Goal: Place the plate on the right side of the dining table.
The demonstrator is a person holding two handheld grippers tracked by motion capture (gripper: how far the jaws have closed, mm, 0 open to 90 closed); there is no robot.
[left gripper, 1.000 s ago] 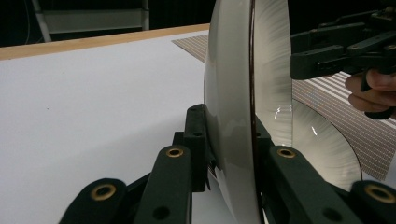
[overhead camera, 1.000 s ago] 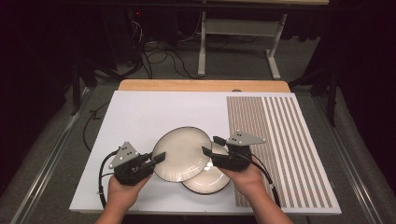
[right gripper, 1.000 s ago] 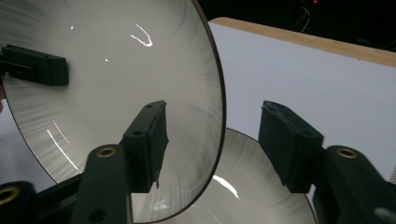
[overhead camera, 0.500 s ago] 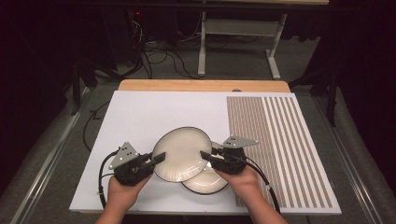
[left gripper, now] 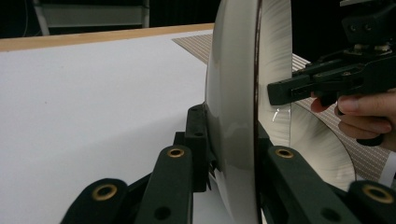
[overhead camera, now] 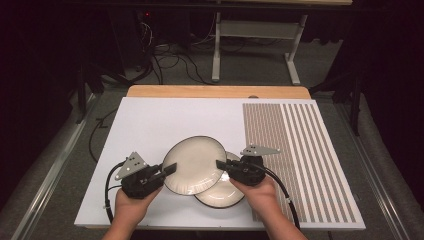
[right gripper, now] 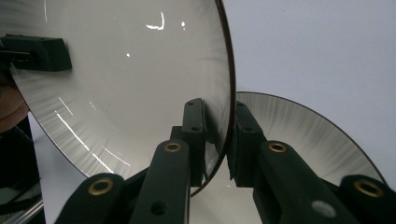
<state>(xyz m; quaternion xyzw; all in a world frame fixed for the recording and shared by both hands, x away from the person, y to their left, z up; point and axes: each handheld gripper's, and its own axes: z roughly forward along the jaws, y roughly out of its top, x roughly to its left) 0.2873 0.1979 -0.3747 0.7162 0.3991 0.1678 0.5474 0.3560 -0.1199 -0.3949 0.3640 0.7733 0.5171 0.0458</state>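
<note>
Your left gripper sits at the near left of the white bench, and its jaws are closed tight on the left rim of the top plate. In the left gripper view that top plate stands between the two black jaws with its edge toward the camera, and both pads press on it. The plate is round, so it has no long side. In the high view its hollow face looks up and it lies nearly flat, held a little above the bench. It has a thin dark line around its rim and nothing is in it. Under its right half lies a second plate, flat on the bench, face up and also with nothing in it. Your right gripper has just been closing its jaws on the right rim of the top plate. In the right gripper view the rim stands between the two pads, and both pads touch it. Farther right on the bench is a patch of thin brown stripes.
</note>
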